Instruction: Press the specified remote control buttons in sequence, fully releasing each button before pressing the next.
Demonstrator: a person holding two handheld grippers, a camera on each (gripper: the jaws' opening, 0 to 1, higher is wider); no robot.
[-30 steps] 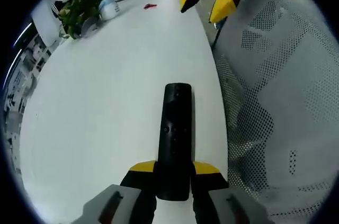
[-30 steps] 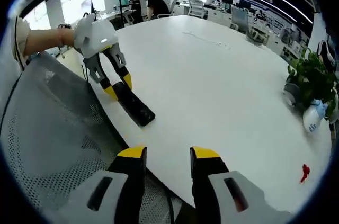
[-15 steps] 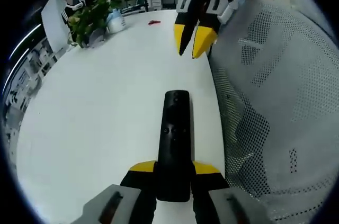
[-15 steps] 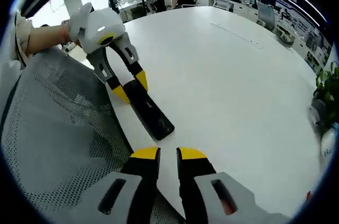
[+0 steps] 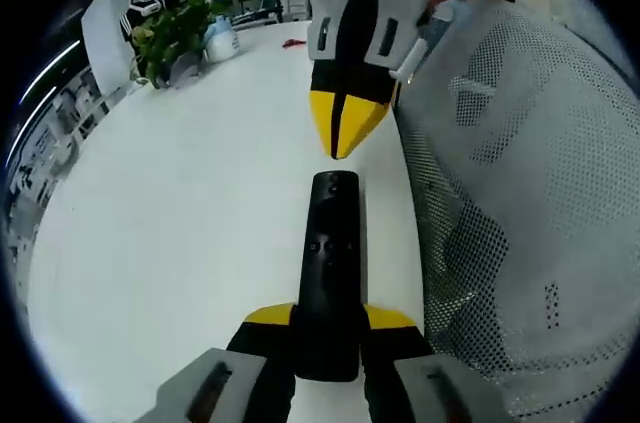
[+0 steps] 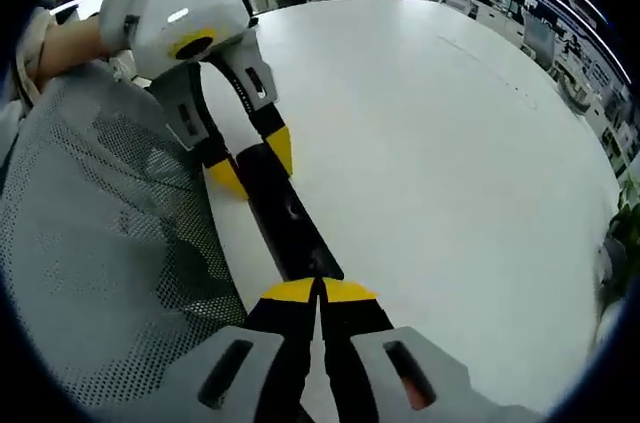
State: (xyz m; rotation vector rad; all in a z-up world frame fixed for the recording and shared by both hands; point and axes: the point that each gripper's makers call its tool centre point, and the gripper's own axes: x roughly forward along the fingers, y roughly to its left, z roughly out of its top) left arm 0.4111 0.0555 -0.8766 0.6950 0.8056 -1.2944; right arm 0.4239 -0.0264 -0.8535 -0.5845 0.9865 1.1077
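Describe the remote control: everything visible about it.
The remote control is a long, slim black bar, seemingly matte plastic, with a few small buttons near its middle. It lies flat near the white table's edge, beside a mesh chair. The left tool clamps its near end. The right tool, jaws shut, points at its far end; contact is unclear.

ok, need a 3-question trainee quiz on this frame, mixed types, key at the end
1. True or false: the left gripper is shut on the black remote control.
2. The right gripper has its jaws: A) wide open B) closed together C) clamped on the potted plant.
3. Fill in: the remote lies along the edge of the white table, beside a grey mesh ____.

Key:
1. True; its yellow tips sit on either side of the remote's near end.
2. B; the tips meet, poised at the remote's far end.
3. chair.
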